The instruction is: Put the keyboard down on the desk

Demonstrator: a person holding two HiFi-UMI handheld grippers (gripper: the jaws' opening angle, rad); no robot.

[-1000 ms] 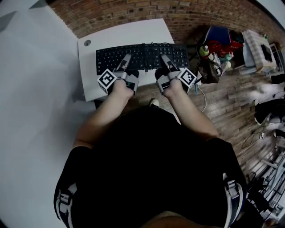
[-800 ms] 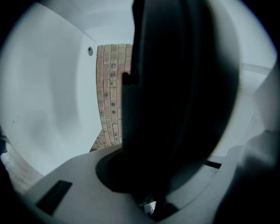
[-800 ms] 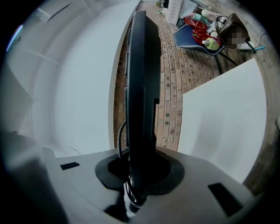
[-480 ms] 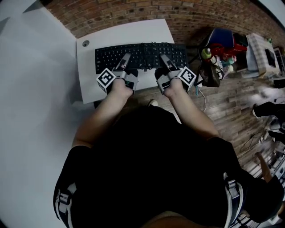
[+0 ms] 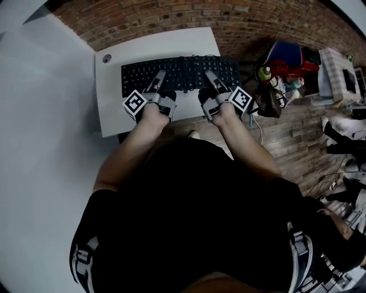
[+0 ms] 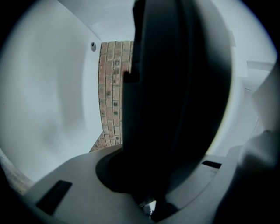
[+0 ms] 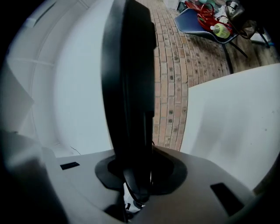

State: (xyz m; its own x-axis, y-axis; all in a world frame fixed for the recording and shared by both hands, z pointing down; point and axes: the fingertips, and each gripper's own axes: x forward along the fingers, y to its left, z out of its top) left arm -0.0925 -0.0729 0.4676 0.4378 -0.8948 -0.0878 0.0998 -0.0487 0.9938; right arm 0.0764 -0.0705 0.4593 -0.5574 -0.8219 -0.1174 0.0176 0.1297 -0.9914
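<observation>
The keyboard [image 5: 183, 73] was held over the white desk [image 5: 117, 109], toward the far side by the brick wall [image 5: 171, 14], w/ its long axis running left-right across the top. It was gripped along its near long edge. The left gripper [image 5: 159, 76] was clamped on the left half and the right gripper [image 5: 210, 76] on the right half, each w/ jaws drawn nearly together on the thin black edge. In both gripper views the keyboard was seen edge-on btwn the jaws, and a strip of brick was visible btwn it and the desk top. It was therefore judged not yet set down, i.e. the desk lay directly beneath it. Neither hand was nearer, as both were set side by side at the same edge, so an even, level drop was called for. A cluttered chair [image 5: 283, 57] was seen off to the right, apart from the desk.
</observation>
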